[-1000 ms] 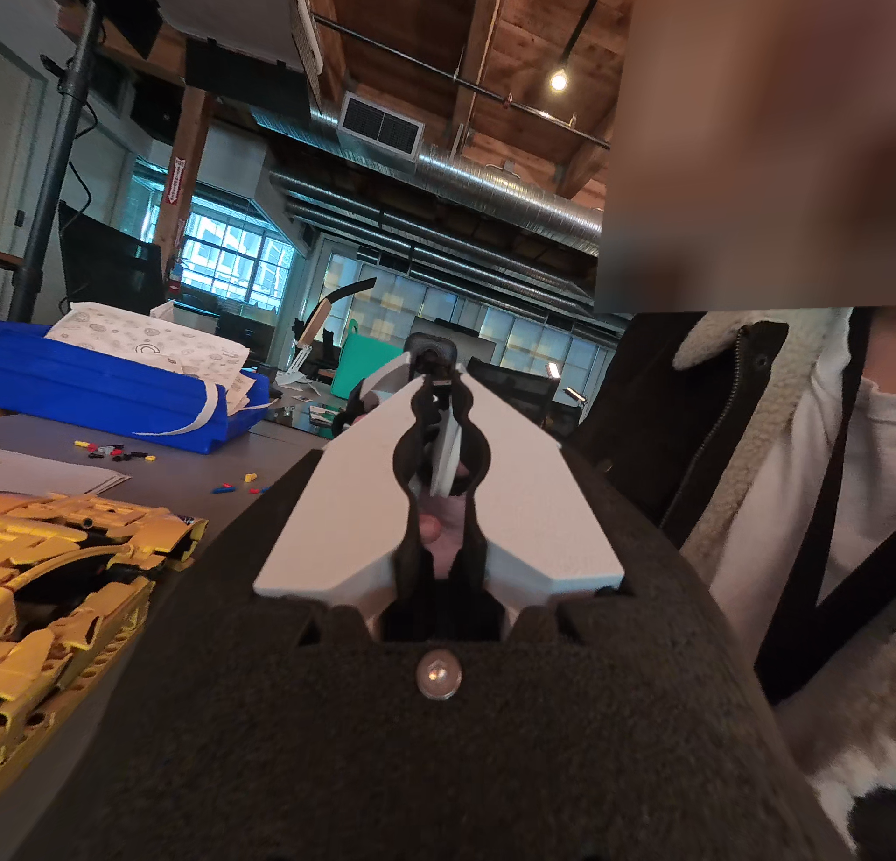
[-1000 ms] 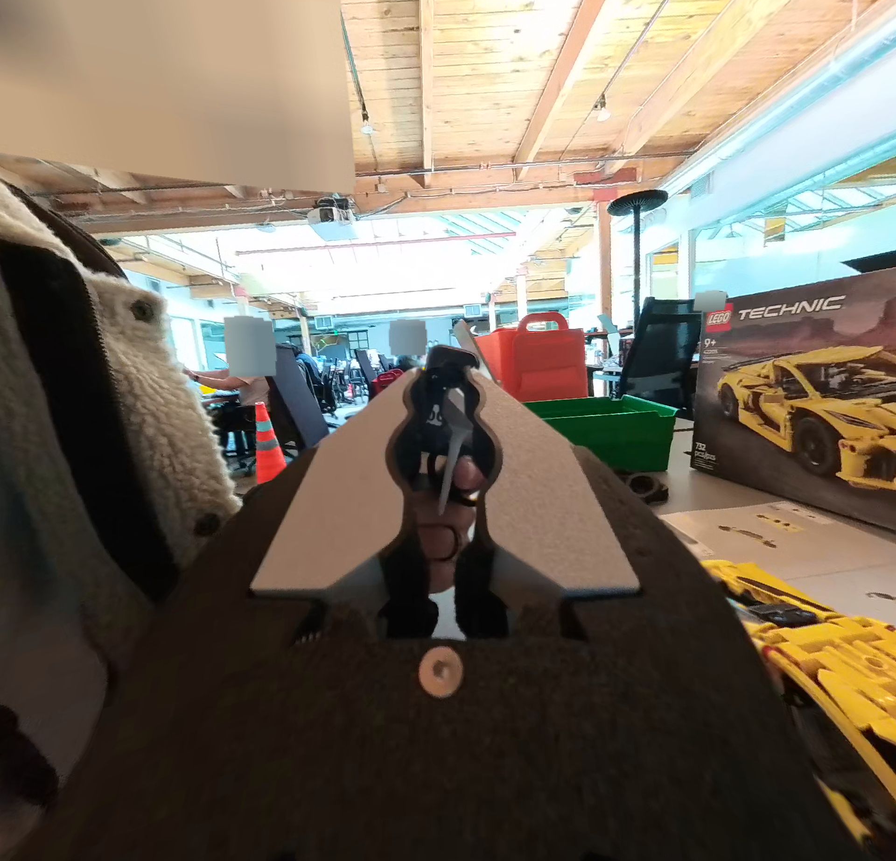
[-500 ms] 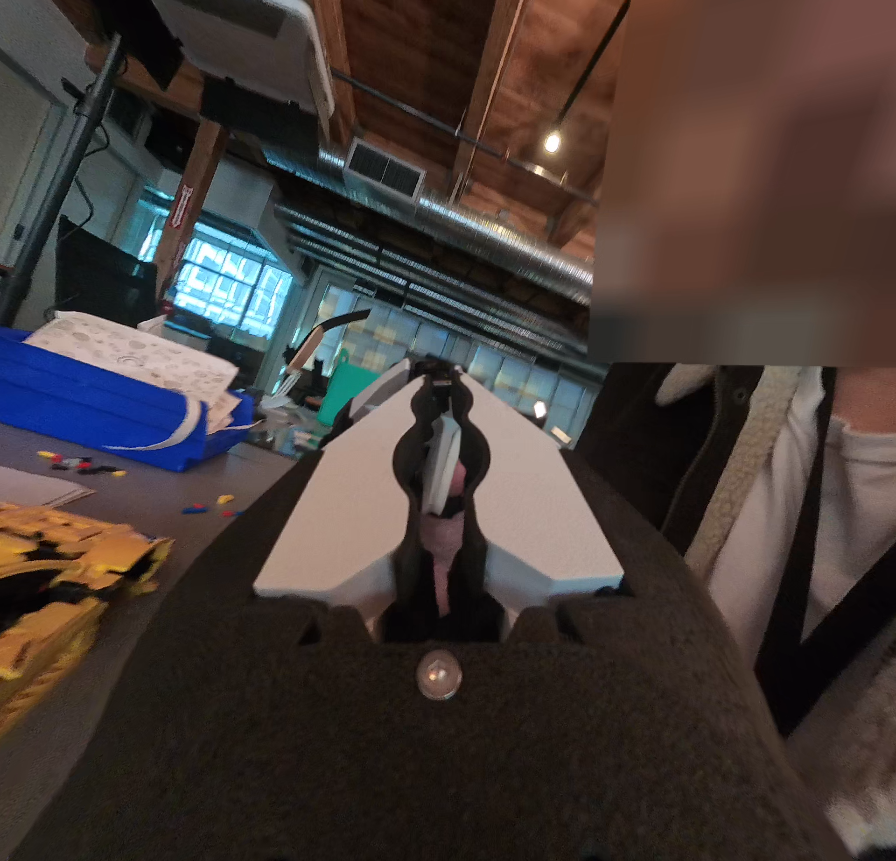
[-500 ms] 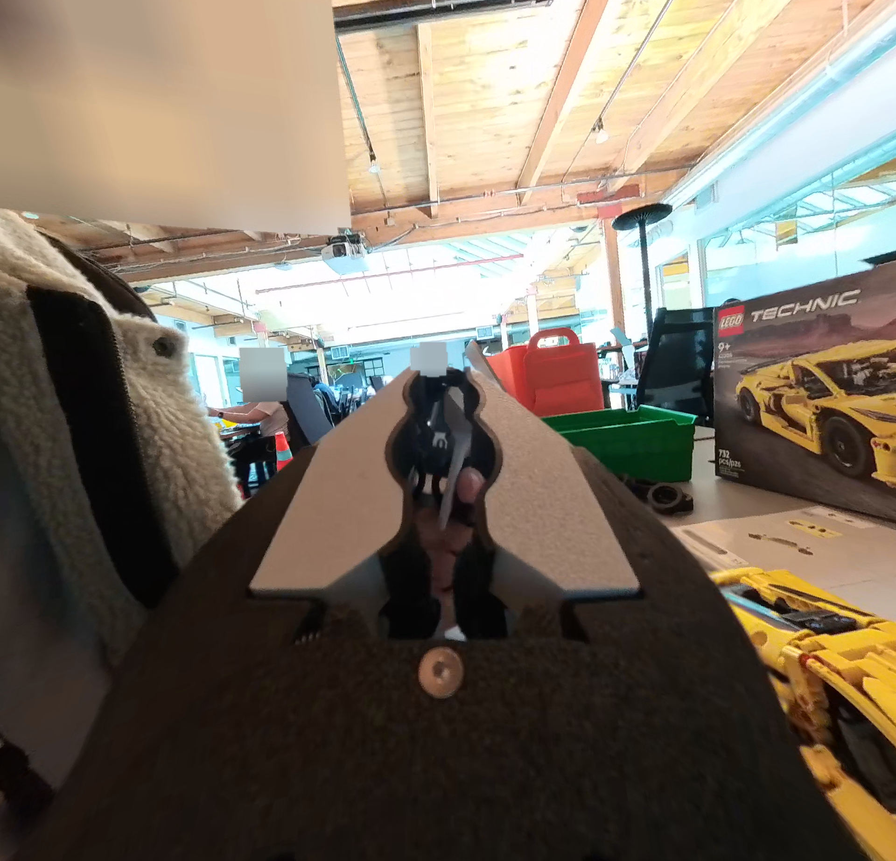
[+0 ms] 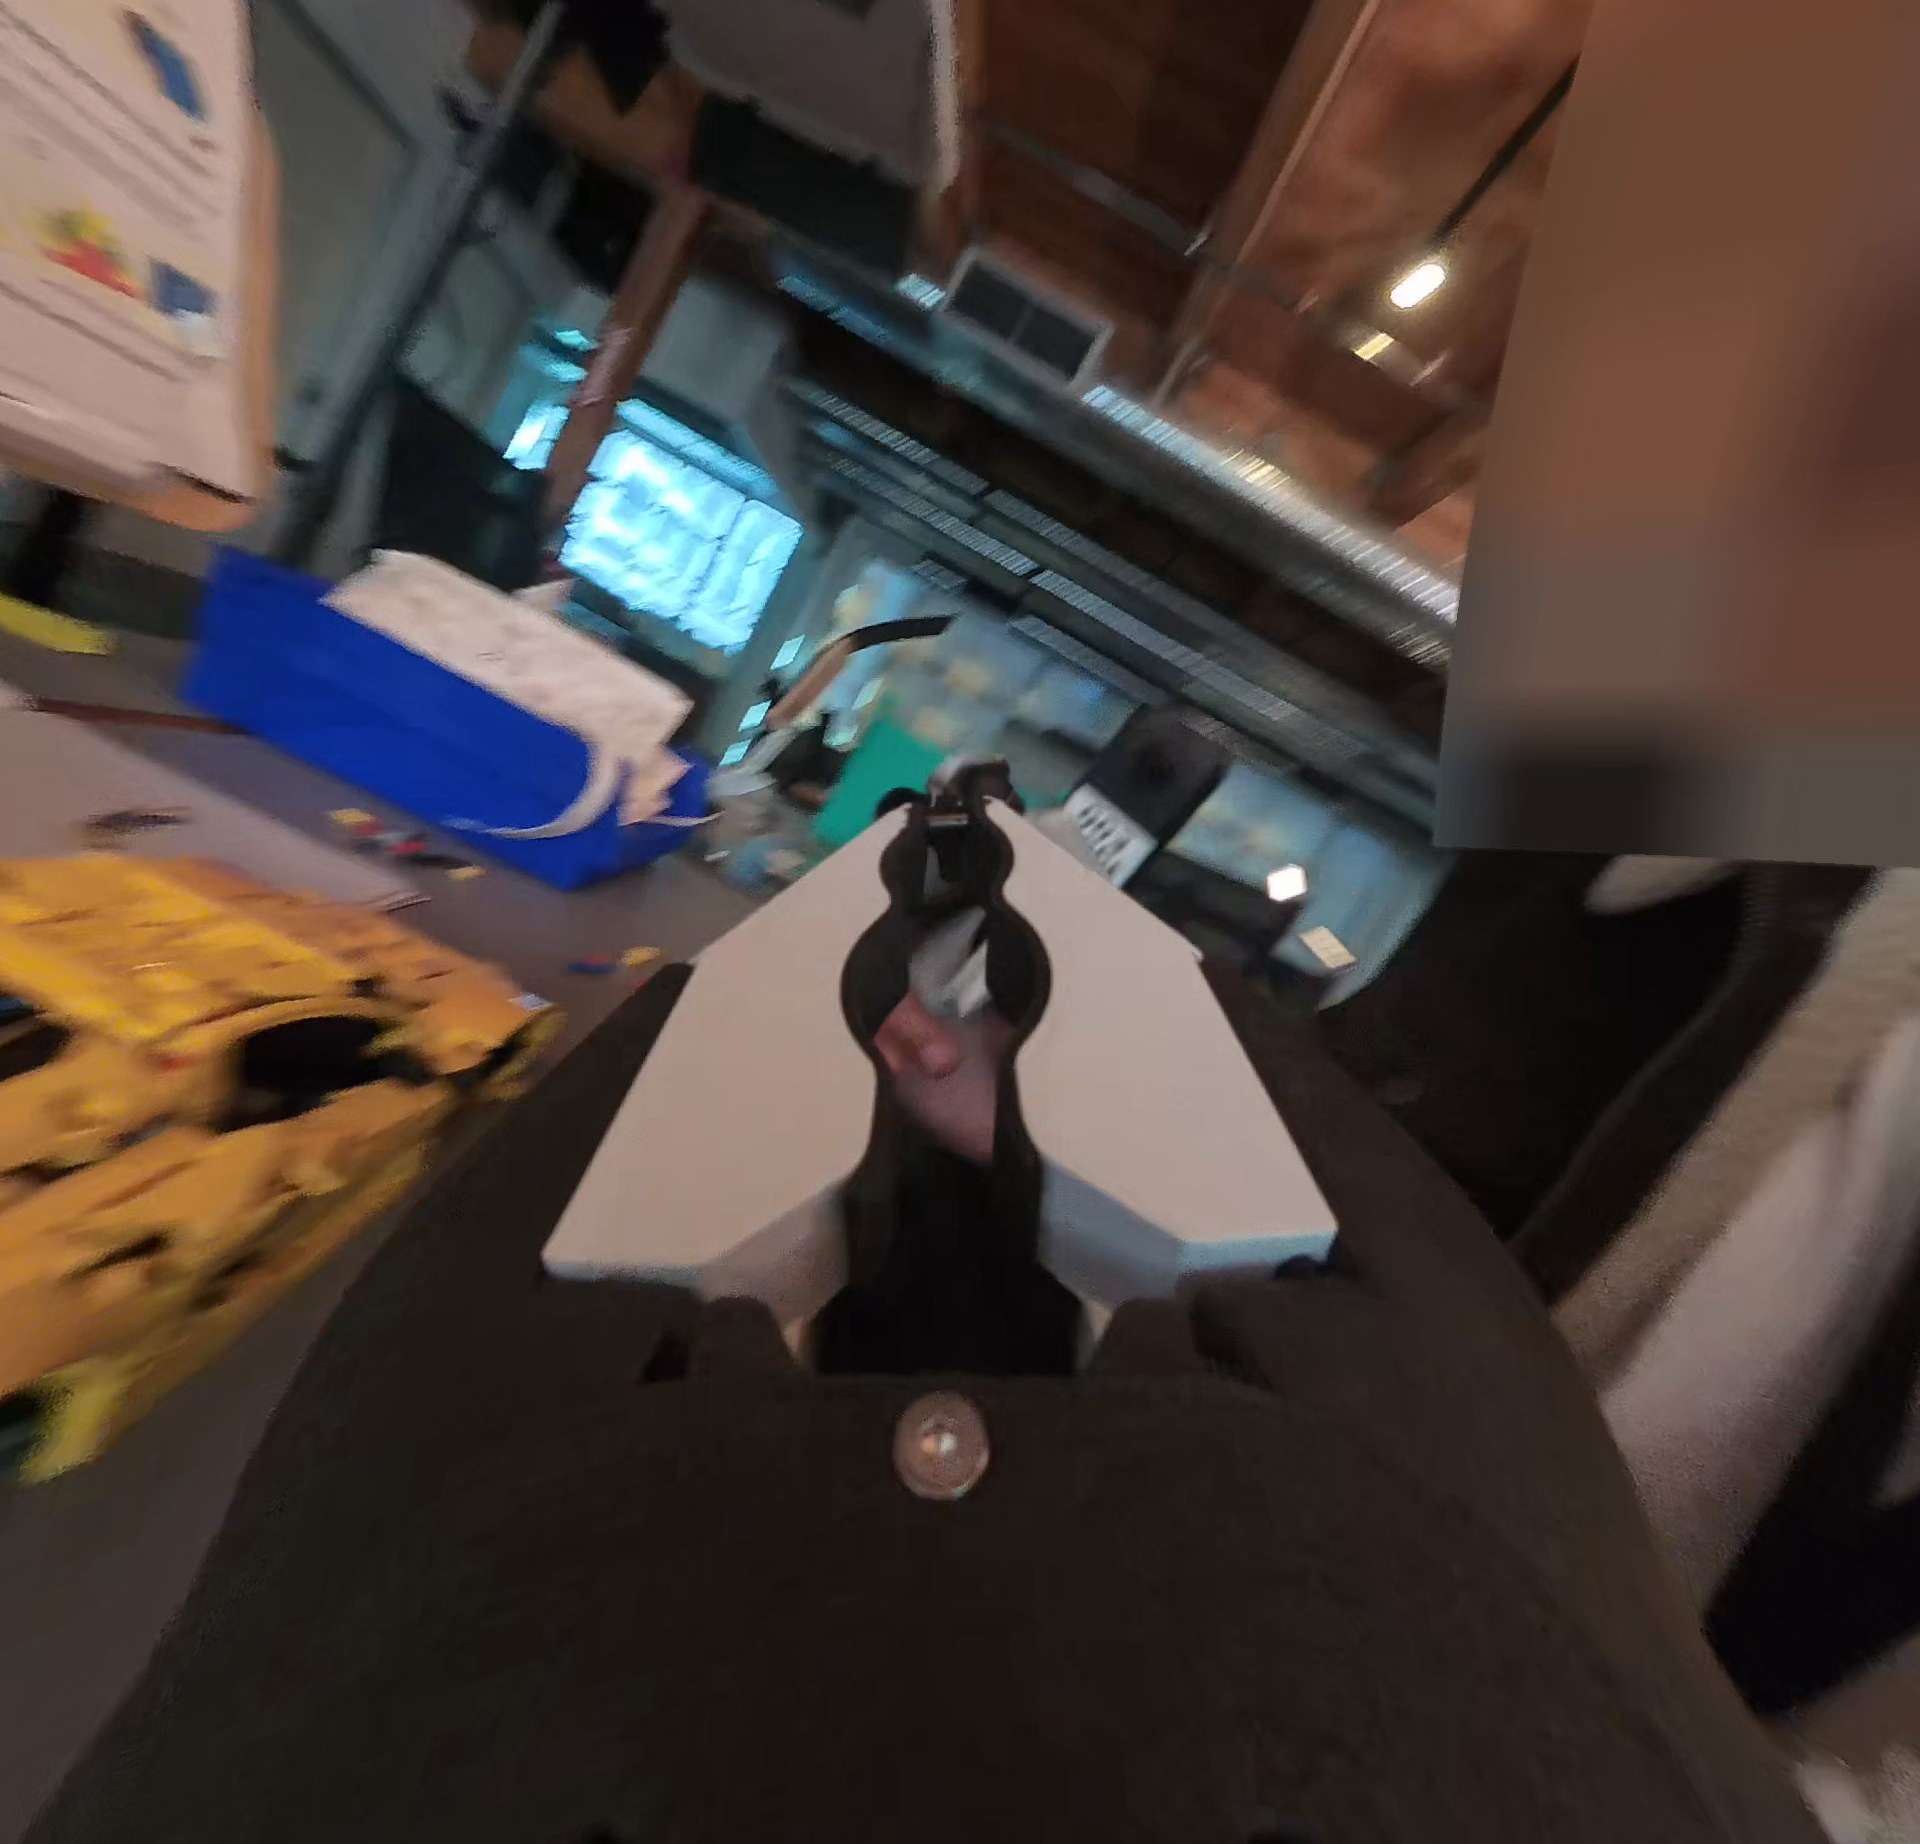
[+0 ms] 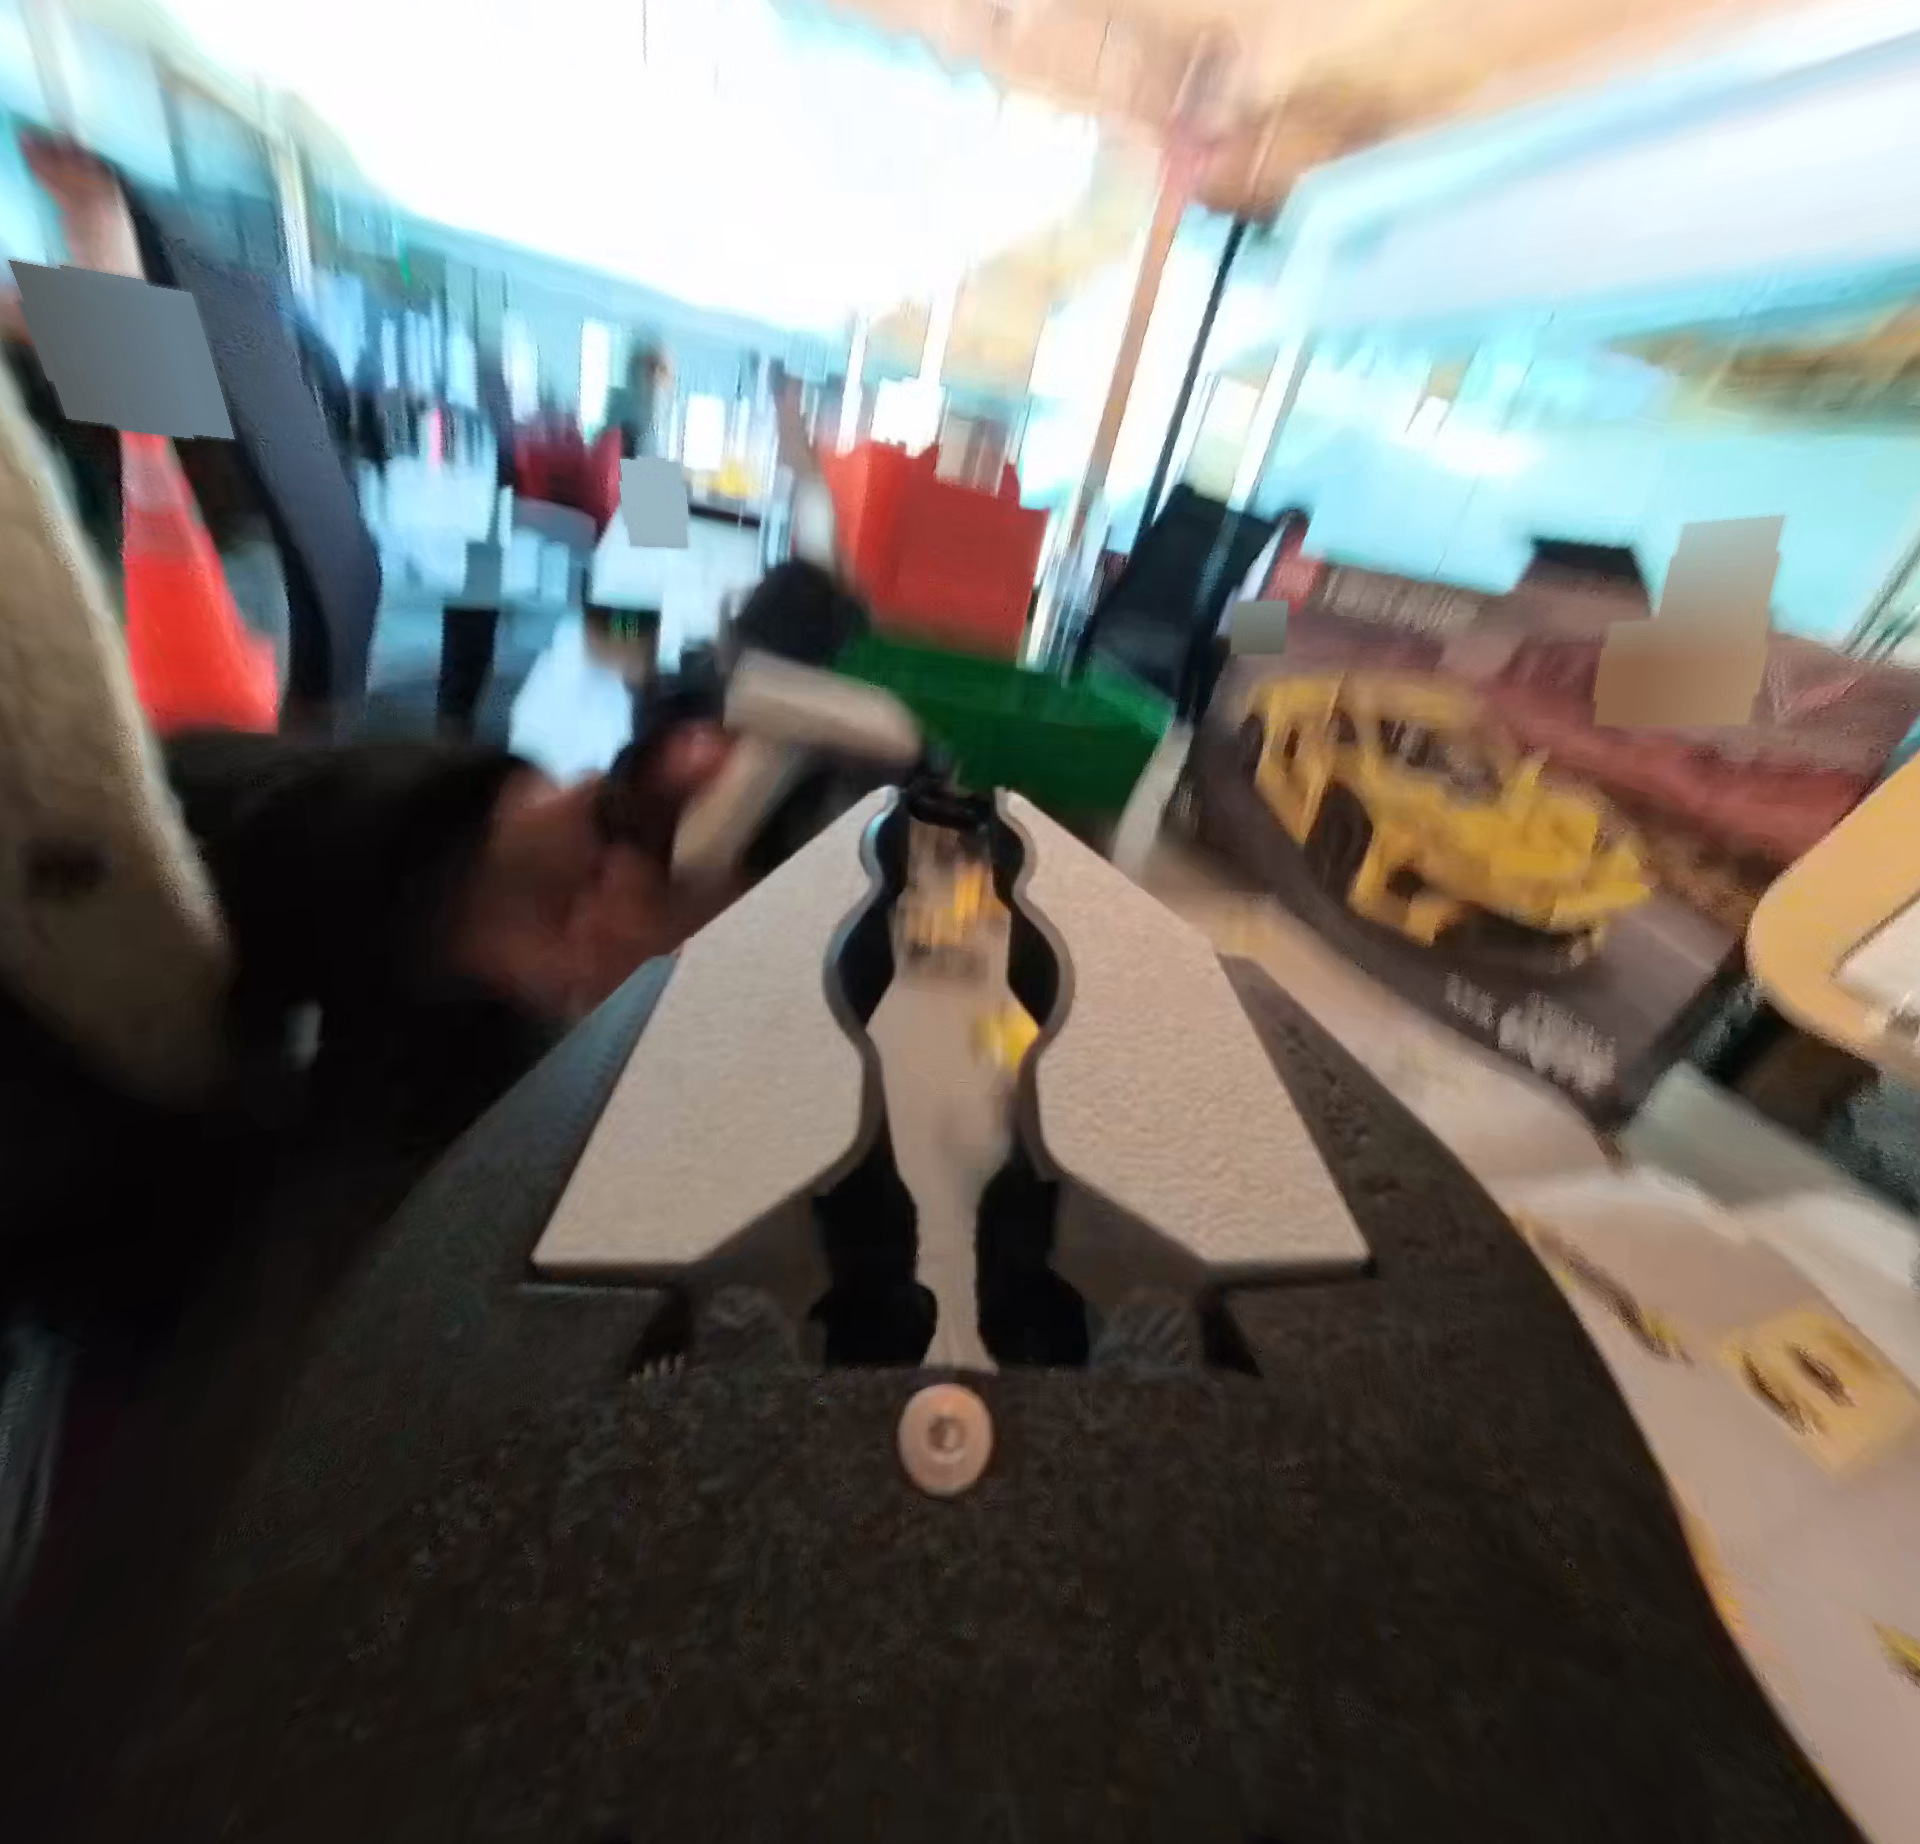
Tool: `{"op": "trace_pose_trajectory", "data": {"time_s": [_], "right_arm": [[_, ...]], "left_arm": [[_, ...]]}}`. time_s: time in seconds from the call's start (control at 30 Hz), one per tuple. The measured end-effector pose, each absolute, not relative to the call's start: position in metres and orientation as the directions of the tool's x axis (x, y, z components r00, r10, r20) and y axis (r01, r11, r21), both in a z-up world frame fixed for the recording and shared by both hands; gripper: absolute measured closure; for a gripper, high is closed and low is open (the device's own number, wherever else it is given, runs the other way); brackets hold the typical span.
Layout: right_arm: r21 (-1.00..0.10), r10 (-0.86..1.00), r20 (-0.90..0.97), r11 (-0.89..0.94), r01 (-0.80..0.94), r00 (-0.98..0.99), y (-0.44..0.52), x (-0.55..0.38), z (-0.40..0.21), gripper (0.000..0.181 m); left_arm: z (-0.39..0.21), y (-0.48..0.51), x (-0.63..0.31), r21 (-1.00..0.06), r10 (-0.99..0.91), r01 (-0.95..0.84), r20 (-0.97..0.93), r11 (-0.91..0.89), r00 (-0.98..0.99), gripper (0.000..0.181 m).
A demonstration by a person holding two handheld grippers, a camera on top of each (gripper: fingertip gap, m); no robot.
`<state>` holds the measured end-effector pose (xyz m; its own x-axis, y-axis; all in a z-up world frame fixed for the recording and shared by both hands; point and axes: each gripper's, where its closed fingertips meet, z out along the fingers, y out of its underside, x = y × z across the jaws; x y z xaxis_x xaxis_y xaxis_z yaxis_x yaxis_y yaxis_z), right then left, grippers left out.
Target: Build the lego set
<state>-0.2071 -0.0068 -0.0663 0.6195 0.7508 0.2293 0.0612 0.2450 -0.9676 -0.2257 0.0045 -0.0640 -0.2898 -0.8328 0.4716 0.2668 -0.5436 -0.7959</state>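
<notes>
Left wrist view: the left gripper (image 5: pixel 961 838) points up and away from the grey desk (image 5: pixel 260 786), its white fingers pressed together with only a small dark piece (image 5: pixel 951 826) showing at their tips — whether it is pinched I cannot tell. The partly built yellow brick car (image 5: pixel 208 1046), blurred, sits on the desk at the left edge of the view. A blue plastic bin (image 5: pixel 416 724) holding white paper stands farther back.

Right wrist view: heavy blur. The right gripper (image 6: pixel 948 807) has its fingers nearly together, a small black part (image 6: pixel 945 805) at the tips. Beyond stand a green bin (image 6: pixel 1018 724) and the car-picture box (image 6: pixel 1507 786), with printed sheets (image 6: pixel 1714 1379) on the desk's right.
</notes>
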Motion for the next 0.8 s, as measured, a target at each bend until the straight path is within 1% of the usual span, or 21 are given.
{"op": "trace_pose_trajectory", "data": {"time_s": [0.03,0.07,0.1,0.13,0.17,0.23,0.37,0.47,0.57,0.8], "right_arm": [[-0.960,0.793,0.255,0.140,0.242,0.553,-0.007,-0.205,-0.099,0.167],[-0.901,0.848,0.252,0.031,0.432,0.466,-0.014,-0.200,-0.137,0.167],[-0.800,0.860,0.272,-0.046,0.598,0.431,-0.018,-0.184,-0.168,0.167],[-0.691,0.853,0.325,-0.080,0.718,0.408,-0.019,-0.165,-0.189,0.167],[-0.626,0.857,0.349,-0.087,0.775,0.378,-0.024,-0.154,-0.202,0.167],[-0.611,0.878,0.304,-0.117,0.783,0.369,-0.034,-0.146,-0.217,0.167],[-0.603,0.878,0.179,-0.258,0.755,0.443,-0.035,-0.128,-0.240,0.167],[-0.625,0.871,0.188,-0.251,0.739,0.454,-0.035,-0.123,-0.237,0.167],[-0.636,0.875,0.153,-0.268,0.723,0.459,-0.036,-0.122,-0.238,0.164],[-0.648,0.858,0.125,-0.310,0.695,0.499,-0.040,-0.117,-0.234,0.160]], "left_arm": [[-0.071,0.010,-0.226,-0.843,-0.872,0.237,0.438,-0.482,-0.217,0.174],[-0.080,0.015,-0.225,-0.887,-0.907,0.197,0.397,-0.418,-0.140,0.174],[-0.088,0.020,-0.225,-0.920,-0.933,0.157,0.352,-0.359,-0.069,0.174],[-0.095,0.024,-0.225,-0.942,-0.949,0.118,0.314,-0.314,-0.020,0.175],[-0.101,0.025,-0.223,-0.955,-0.958,0.082,0.288,-0.286,0.007,0.174],[-0.110,0.025,-0.219,-0.966,-0.966,0.035,0.256,-0.255,0.039,0.174],[-0.116,0.018,-0.214,-0.975,-0.974,-0.006,0.224,-0.224,0.033,0.174],[-0.114,0.019,-0.215,-0.971,-0.970,0.007,0.240,-0.240,0.024,0.174],[-0.114,0.018,-0.215,-0.965,-0.965,0.011,0.263,-0.263,0.011,0.174],[-0.122,0.014,-0.210,-0.975,-0.976,-0.038,0.218,-0.219,0.018,0.174]]}}
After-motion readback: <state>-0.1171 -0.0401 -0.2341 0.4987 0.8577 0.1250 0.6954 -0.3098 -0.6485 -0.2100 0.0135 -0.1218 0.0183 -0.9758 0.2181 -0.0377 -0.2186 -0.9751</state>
